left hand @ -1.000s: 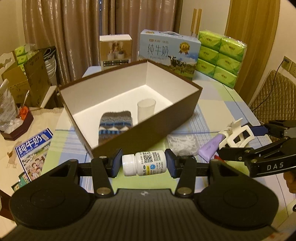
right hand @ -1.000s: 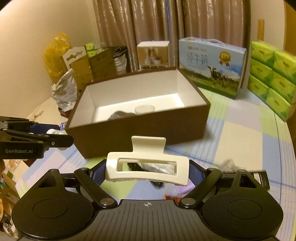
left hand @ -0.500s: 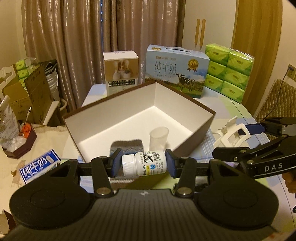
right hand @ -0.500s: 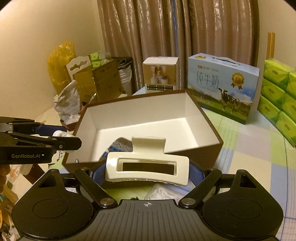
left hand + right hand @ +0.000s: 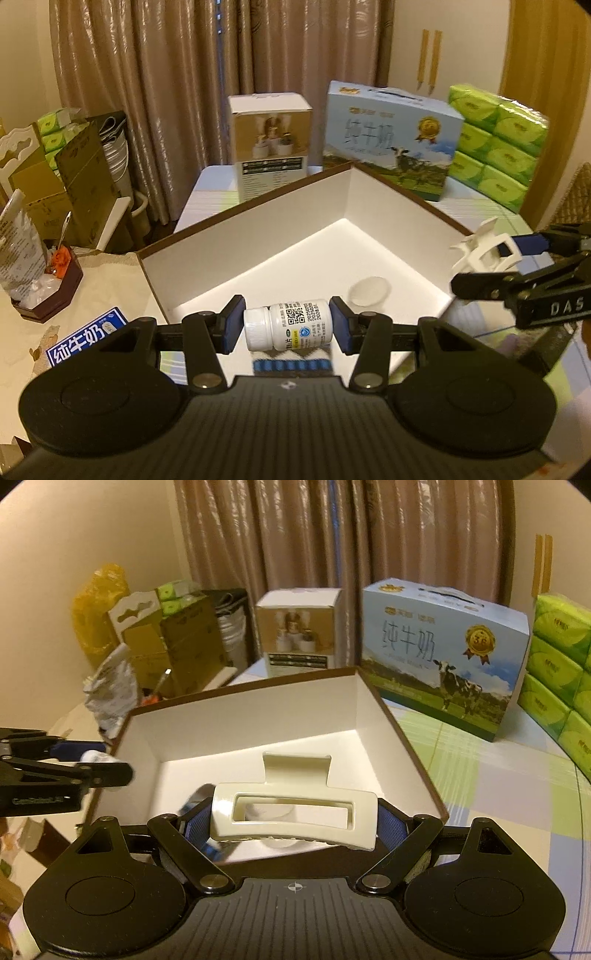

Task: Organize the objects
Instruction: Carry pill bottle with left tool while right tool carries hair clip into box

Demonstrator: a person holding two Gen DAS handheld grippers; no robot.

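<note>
The bench, covered in a checked cloth, carried the brown box with its white interior directly ahead of both sets of jaws. Beyond the box stood a blue milk carton, a stack of green tissue packs and a smaller white carton.

The left gripper was held above the near edge of the box. Its jaws were closed part-way on a white pill bottle, which lay on its side between the blue pads with its cap toward the left pad. Directly below those jaws, on the box floor, lay a knitted item in grey, white and blue. Ahead and to the right of the jaws, a translucent cup stood inside the box.

The right gripper was held above the near wall of the box. Its jaws were closed on a cream hair claw clip, gripped at both ends, with the clip's lever tab pointing forward. In the left wrist view the clip appeared over the right rim of the box.
</note>
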